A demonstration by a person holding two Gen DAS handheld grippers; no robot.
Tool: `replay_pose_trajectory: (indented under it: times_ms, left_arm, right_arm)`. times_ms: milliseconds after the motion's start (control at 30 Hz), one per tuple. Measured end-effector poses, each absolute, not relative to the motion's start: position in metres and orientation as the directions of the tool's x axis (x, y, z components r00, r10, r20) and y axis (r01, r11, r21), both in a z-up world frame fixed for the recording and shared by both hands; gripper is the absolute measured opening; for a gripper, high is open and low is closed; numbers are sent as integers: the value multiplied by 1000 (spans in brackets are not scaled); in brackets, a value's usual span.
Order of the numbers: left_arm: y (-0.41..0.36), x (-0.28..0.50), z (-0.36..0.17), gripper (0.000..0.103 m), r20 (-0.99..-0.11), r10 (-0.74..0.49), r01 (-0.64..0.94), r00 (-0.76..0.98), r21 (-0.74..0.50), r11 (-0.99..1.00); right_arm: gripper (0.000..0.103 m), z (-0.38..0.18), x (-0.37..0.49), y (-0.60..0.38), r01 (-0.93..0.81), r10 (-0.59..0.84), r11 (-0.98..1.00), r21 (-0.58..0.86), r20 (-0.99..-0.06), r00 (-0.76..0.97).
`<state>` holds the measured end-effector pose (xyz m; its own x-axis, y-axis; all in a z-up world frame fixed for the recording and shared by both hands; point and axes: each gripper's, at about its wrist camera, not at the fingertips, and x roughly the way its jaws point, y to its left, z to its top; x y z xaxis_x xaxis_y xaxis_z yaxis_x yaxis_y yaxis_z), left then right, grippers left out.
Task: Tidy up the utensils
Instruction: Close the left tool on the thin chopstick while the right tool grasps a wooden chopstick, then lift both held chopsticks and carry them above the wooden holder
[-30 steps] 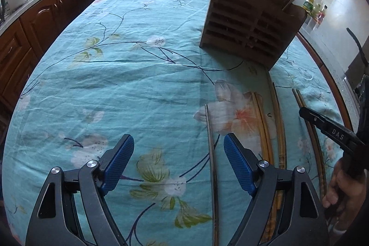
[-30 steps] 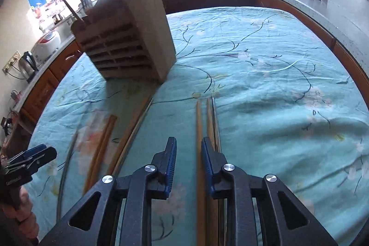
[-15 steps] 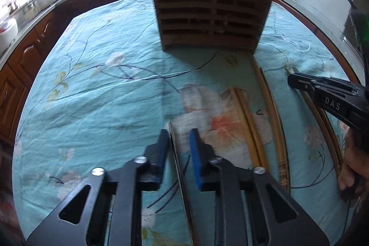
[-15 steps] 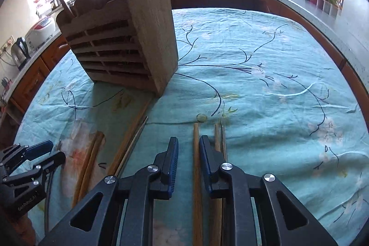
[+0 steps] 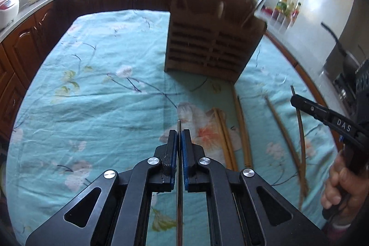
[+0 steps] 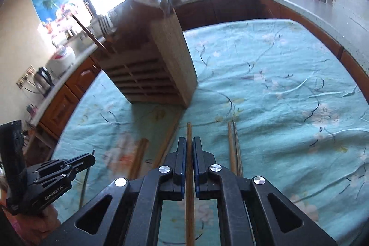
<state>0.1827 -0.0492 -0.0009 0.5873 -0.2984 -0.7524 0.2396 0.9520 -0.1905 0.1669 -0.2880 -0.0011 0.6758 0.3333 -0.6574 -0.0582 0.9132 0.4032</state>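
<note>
two jaws clenched: left gripper (image 5: 179, 138) pinches metal chopstick (image 5: 179, 200), right gripper (image 6: 189, 146) wooden chopstick (image 6: 189, 200).

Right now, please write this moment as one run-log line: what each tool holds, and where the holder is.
left tool: shut on metal chopstick | right tool: shut on wooden chopstick | wooden holder: upright on tablecloth

Black left gripper (image 5: 179, 135), blue pads (image 5: 184, 142), silver screws; possibly pink cuff.
</note>
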Motion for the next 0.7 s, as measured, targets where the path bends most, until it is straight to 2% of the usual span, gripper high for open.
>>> replay_pose_trajectory:
  times_ms: [400,700]
  left_arm:
    - [-22,160,79,3,-605,-376,275,702,-257,926]
    - [-15,163,111,3,-537,-375,274,756,-262,925]
  right_arm:
    - [5,83,128,-296,-132,347,899,417,-495,797]
    - [5,135,129,-303,-153,309,912,380,-392,867]
